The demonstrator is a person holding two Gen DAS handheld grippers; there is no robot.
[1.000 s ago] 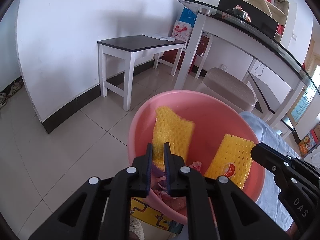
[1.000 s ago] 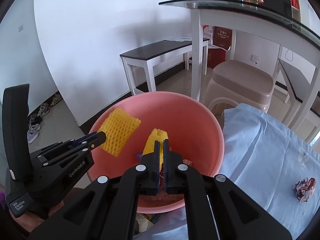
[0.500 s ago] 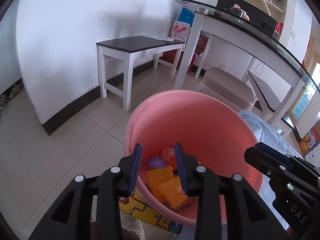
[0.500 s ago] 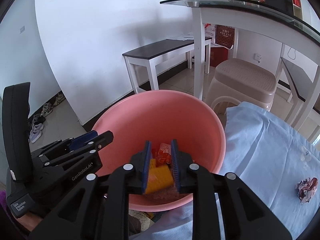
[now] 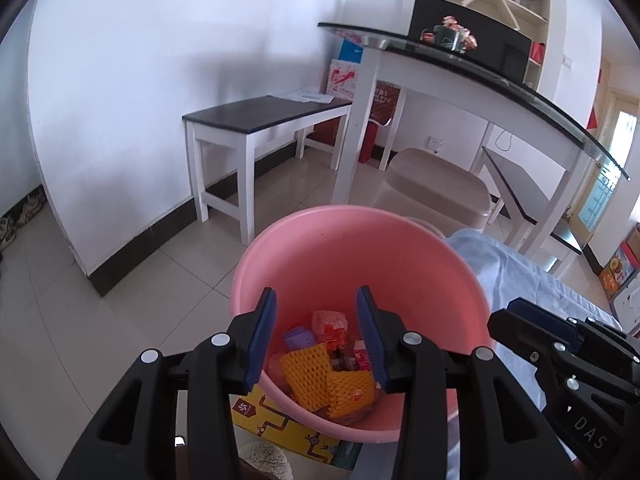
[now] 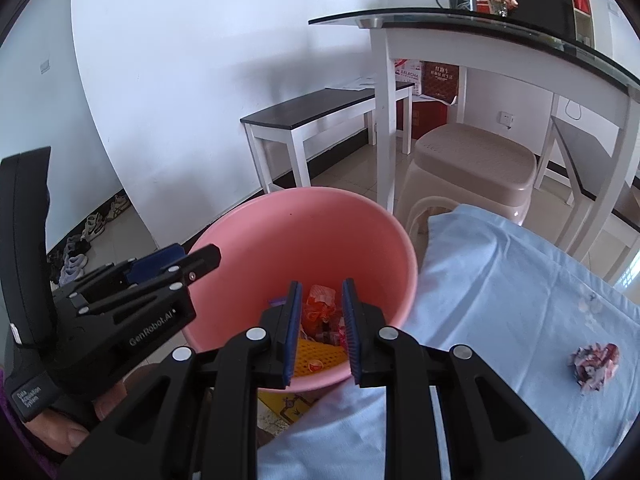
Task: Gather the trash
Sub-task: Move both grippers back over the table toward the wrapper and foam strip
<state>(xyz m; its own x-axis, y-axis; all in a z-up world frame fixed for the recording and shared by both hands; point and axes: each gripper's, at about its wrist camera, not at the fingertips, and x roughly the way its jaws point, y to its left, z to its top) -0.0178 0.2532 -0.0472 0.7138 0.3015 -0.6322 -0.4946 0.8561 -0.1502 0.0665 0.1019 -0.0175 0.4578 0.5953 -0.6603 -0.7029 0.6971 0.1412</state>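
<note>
A pink basin (image 5: pixel 360 248) (image 6: pixel 304 232) stands on the floor beside a table with a light blue cloth (image 6: pixel 500 288). Two yellow foam nets (image 5: pixel 320 376) (image 6: pixel 316 356) lie in its bottom among wrappers (image 5: pixel 330 322) (image 6: pixel 320 300). My left gripper (image 5: pixel 316 300) is open and empty above the basin's near rim. My right gripper (image 6: pixel 320 292) is open and empty above the basin, next to the left one. A crumpled paper ball (image 6: pixel 594 362) lies on the cloth at the right.
A beige plastic stool (image 6: pixel 472 160) stands behind the basin. A white bench with a dark top (image 5: pixel 264 114) stands by the wall. A glass-topped white desk (image 5: pixel 460 64) is beyond. A yellow printed sheet (image 5: pixel 280 420) lies under the basin. Shoes (image 6: pixel 76 256) sit at the left.
Both grippers opened and let go of the yellow foam nets, which dropped into the bottom of the basin. Both grippers have lifted and drawn back a little.
</note>
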